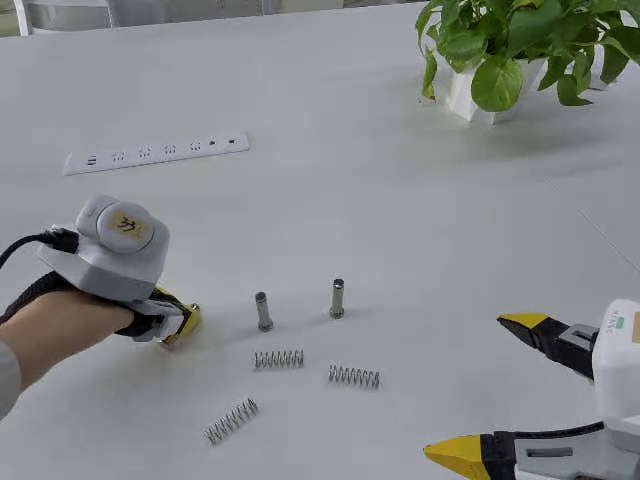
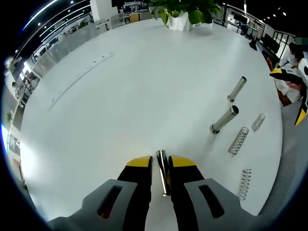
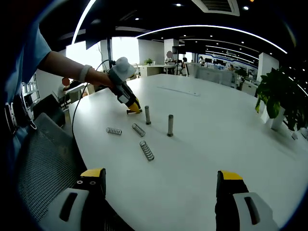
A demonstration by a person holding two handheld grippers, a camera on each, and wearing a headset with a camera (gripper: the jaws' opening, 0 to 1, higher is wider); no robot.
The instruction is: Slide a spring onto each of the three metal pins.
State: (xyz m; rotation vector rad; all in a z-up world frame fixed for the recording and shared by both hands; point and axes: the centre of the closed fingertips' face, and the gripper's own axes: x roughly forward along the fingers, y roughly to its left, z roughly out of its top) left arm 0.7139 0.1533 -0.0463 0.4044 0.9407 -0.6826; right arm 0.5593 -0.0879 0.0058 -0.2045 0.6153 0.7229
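Head view: the left gripper is low at the table, left of an upright pin and a second upright pin. Its jaws look pinched together, but what they grip is too small to tell here. Three springs lie loose below the pins: middle spring, right-hand spring, near spring. The right gripper hovers at lower right, jaws spread wide and empty, well apart from the springs. A power strip and a potted plant sit at the back.

Left gripper view: the jaws are clamped on the third pin. It lies along them with one end poking past the tips.

Right gripper view: the jaws are wide apart with nothing between them, aimed at the springs. The right-hand spring is closest.

Likely step: fetch a spring with the right gripper and thread it onto the held pin. Pinch the spring lightly near one end so the coils don't crush and the bore stays open. Line the bore up with the pin's free end and hold the pin steady. The spring could roll or pop out.
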